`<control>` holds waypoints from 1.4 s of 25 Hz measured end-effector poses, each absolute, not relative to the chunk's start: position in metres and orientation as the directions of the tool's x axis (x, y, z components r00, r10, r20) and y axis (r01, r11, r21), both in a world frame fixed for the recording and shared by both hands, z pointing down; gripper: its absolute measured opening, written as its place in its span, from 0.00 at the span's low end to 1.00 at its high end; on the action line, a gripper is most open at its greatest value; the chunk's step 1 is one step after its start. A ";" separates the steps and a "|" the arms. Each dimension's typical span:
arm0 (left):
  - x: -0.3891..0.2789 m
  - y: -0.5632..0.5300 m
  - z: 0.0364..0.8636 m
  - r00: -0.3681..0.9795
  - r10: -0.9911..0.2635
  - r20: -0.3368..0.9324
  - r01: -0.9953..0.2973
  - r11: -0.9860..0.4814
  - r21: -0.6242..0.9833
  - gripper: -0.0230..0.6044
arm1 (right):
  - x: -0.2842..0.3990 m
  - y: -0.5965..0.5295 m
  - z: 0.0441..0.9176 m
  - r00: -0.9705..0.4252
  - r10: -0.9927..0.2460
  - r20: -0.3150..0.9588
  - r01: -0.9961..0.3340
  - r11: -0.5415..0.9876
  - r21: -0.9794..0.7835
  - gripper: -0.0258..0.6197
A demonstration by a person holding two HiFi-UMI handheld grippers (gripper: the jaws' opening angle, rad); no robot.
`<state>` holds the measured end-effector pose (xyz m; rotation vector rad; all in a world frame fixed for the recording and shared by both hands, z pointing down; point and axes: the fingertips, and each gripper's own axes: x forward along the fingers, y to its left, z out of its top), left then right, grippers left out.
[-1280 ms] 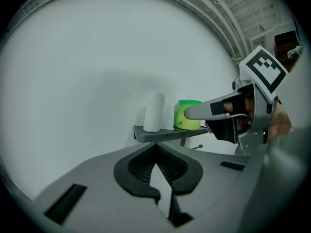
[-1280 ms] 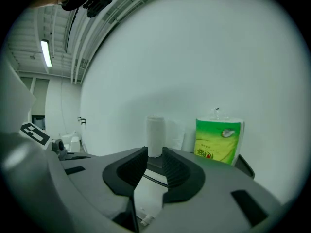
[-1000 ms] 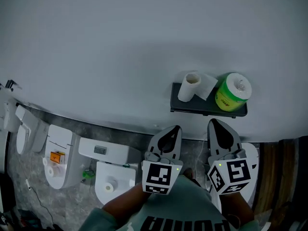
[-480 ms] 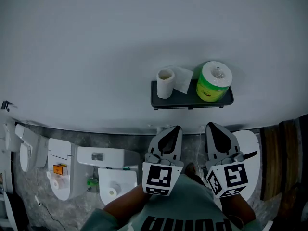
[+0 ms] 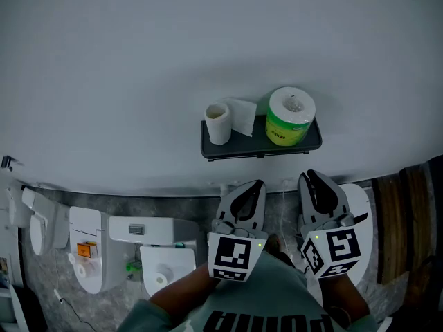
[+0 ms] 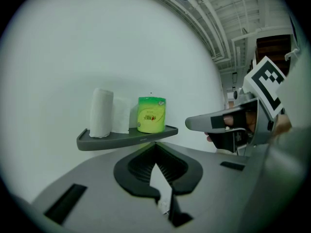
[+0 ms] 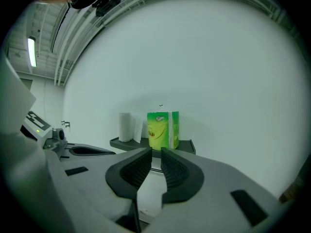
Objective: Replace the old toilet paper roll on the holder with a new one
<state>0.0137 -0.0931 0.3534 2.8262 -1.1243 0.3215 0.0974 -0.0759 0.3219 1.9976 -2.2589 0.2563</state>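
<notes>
Status: approach stage, no contact made. The left tool (image 5: 255, 185) has its jaws pressed together at the tips and holds nothing. The right tool (image 5: 310, 177) is practically closed as well. Its jaws have just opened a trace, leaving a thin slit with nothing in it. Both point at the wall-mounted dark shelf (image 5: 259, 151) and stand well short of it.

Task items: the old roll (image 5: 217, 122), thin and nearly spent, stands upright at the shelf's left end. A loose sheet trails from it toward the new roll (image 5: 289, 116), which stands in green wrapping at the right end. Whether a spindle hangs beneath the shelf cannot be made out.

Risks noted:
- Jaws this narrow would push a roll instead of taking it, so each tool needs to spread before it arrives.
- The old roll looks light and tall for its base. A glancing touch could tip it over the shelf's edge toward the toilet fixtures (image 5: 163, 254) below.
- The loose sheet may snag on a jaw and drag the roll.
- The green wrapper looks slick, so a shallow pinch could slip.
</notes>
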 end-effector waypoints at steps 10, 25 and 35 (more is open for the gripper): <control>0.021 -0.106 0.343 0.669 -0.712 0.215 -0.727 -0.687 -0.013 0.05 | 0.108 -0.100 0.319 -0.178 -0.964 0.197 -0.983 0.165 -0.081 0.37; 0.016 -0.137 0.335 0.618 -0.760 0.201 -0.775 -0.631 -0.005 0.05 | 0.107 -0.162 0.298 -0.242 -0.956 0.166 -0.970 0.240 -0.032 0.55; 0.011 -0.149 0.341 0.600 -0.771 0.213 -0.788 -0.616 -0.009 0.05 | 0.106 -0.188 0.298 -0.253 -0.953 0.168 -0.967 0.254 -0.015 0.63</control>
